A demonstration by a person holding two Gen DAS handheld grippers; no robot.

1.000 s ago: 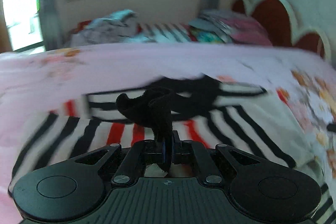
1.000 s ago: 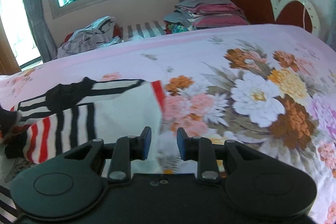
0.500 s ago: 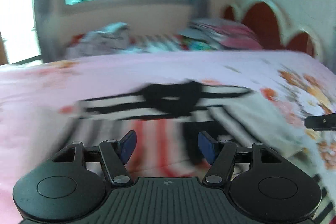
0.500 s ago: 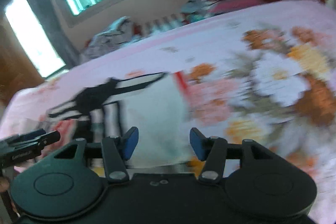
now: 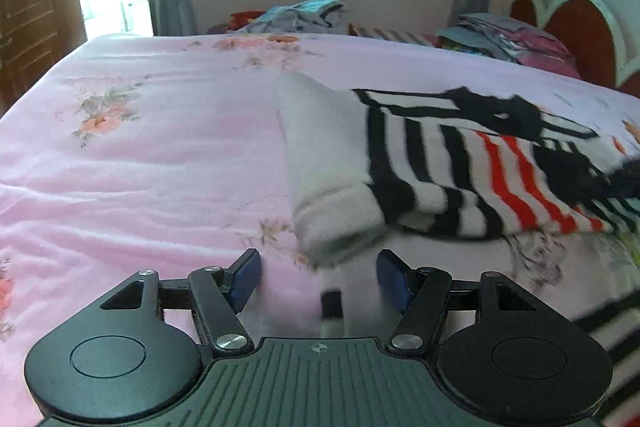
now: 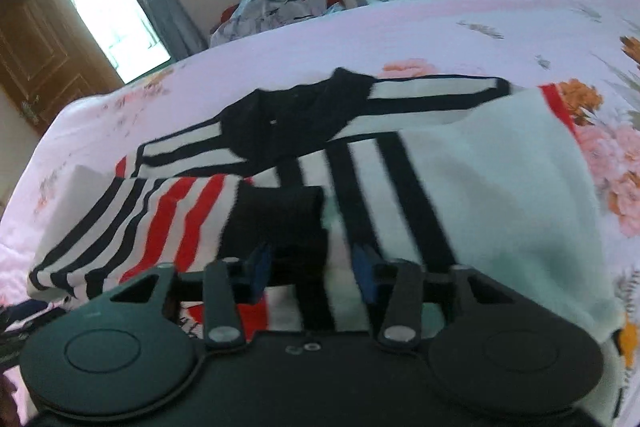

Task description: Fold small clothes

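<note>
striped sweater (image 5: 460, 163) lies partly folded on the pink floral bedsheet (image 5: 152, 155), right of centre in the left wrist view, its white sleeve (image 5: 332, 167) folded over toward frame centre. left gripper (image 5: 318, 277) stands open, the cuff edge between its blue pads untouched. right gripper (image 6: 312, 269) has just been closing, jaws astride the black and striped cloth at lower centre; pads not visibly pressing.
</note>
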